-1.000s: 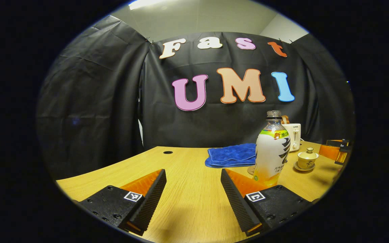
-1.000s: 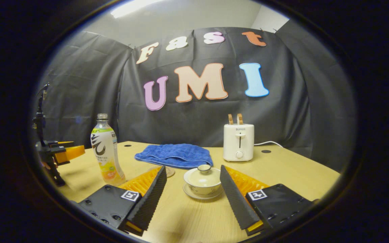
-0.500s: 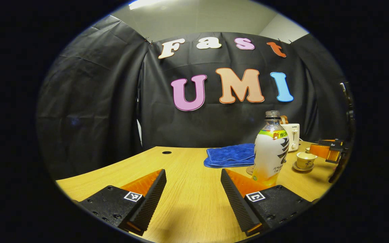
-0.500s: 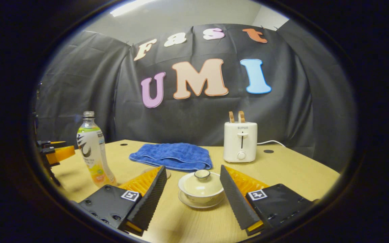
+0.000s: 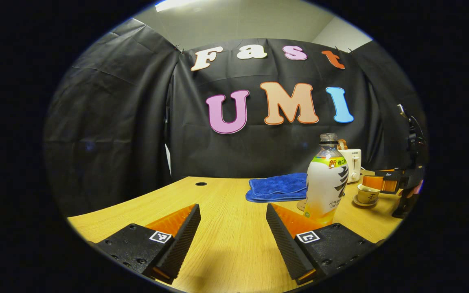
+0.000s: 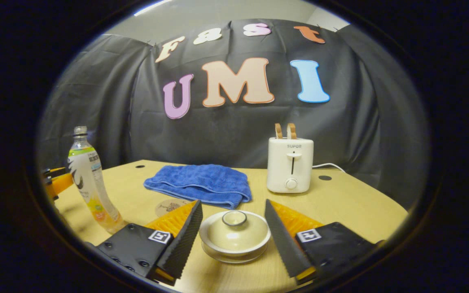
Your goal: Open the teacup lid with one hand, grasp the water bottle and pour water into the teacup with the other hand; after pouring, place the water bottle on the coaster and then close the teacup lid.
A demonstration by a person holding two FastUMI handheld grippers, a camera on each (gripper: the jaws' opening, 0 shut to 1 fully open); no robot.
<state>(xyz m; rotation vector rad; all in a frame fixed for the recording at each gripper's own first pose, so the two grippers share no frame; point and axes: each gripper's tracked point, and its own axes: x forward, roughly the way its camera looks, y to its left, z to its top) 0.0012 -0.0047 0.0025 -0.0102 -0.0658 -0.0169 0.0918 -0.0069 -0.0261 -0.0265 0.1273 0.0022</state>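
Wooden table (image 6: pixel 340 203) with black cloth wall behind, pale ceiling above. Teacup (image 6: pixel 235 236) with lid on, between spread fingers of right gripper (image 6: pixel 233 232), not touched. Water bottle (image 5: pixel 326 179) upright beside left gripper (image 5: pixel 233 232), fingers spread, empty. Coaster (image 6: pixel 169 206), blue towel (image 6: pixel 200 185), white toaster (image 6: pixel 290 165) behind.

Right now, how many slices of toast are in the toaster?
2: both brown toast slices stand side by side in the white toaster, behind the cream lidded teacup.
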